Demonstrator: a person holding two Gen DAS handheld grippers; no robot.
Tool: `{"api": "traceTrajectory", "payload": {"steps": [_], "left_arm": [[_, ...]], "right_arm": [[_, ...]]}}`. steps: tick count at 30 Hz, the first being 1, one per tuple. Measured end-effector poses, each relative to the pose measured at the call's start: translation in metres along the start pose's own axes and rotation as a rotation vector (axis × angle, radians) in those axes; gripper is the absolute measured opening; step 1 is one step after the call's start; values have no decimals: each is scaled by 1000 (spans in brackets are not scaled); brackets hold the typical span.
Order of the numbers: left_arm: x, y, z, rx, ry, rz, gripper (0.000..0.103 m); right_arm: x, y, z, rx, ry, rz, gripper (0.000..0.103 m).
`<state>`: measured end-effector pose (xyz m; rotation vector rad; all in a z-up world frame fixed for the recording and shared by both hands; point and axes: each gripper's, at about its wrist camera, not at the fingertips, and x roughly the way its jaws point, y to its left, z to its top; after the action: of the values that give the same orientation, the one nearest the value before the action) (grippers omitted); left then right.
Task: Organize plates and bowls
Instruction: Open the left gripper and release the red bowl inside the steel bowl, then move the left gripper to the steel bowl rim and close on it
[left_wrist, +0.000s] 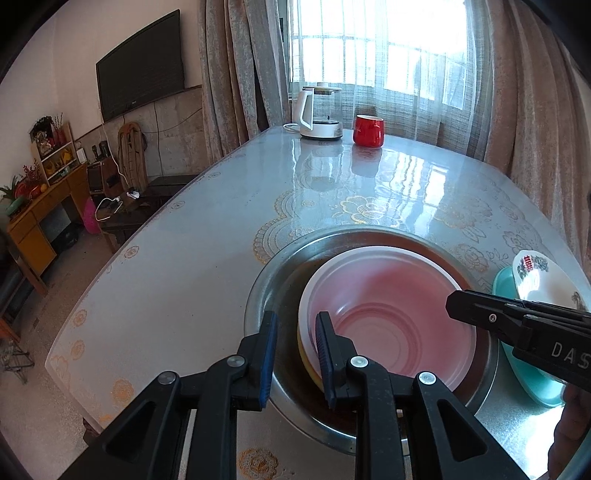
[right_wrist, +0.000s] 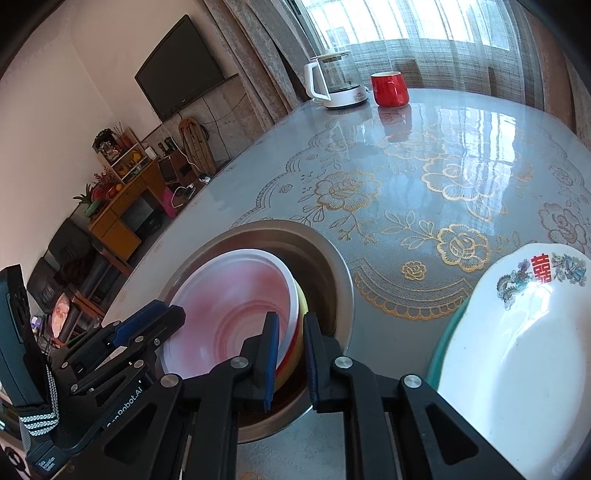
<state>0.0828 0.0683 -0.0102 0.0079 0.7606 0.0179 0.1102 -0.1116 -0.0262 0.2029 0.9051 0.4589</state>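
On the desk (left_wrist: 192, 236), under its glossy flowered cover, a steel basin (left_wrist: 275, 269) sits at about 5 o'clock in the left wrist view, and inside it lies a stack of bowls: a pink bowl (left_wrist: 391, 291) on top, with a yellow bowl (left_wrist: 308, 371) edge showing beneath it. The left gripper (left_wrist: 295, 334) hangs over the basin's near-left side, its fingers apart astride the stack's rim; whether the pads touch it cannot be told. The right gripper (right_wrist: 290, 332) straddles the stack's opposite edge inside the basin (right_wrist: 332, 266), fingers likewise apart around the pink bowl (right_wrist: 229, 295) and yellow bowl (right_wrist: 297, 350) rims. Just beside the basin, at 3 o'clock, a white flowered plate (right_wrist: 517, 350) rests in a teal dish (right_wrist: 441, 345). Far off at 12 o'clock stand a kettle (left_wrist: 317, 110) and a red mug (left_wrist: 368, 130)
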Motion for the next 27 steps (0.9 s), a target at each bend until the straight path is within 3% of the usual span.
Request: {"api": "traceTrajectory", "payload": {"steps": [8, 11, 20, 27], "left_arm": [[-7, 5, 1, -41, -22, -12, 24], [-10, 12, 2, -79, -17, -35, 36], [-20, 34, -4, -146, -23, -11, 37], [-20, 50, -14, -184, -2, 1, 37]], "right_arm": [[-6, -6, 1, 30, -6, 27, 21], [-8, -7, 1, 42, -11, 35, 21], [-25, -19, -2, 88, -56, 13, 25], [-27, -32, -7, 124, -40, -33, 25]]}}
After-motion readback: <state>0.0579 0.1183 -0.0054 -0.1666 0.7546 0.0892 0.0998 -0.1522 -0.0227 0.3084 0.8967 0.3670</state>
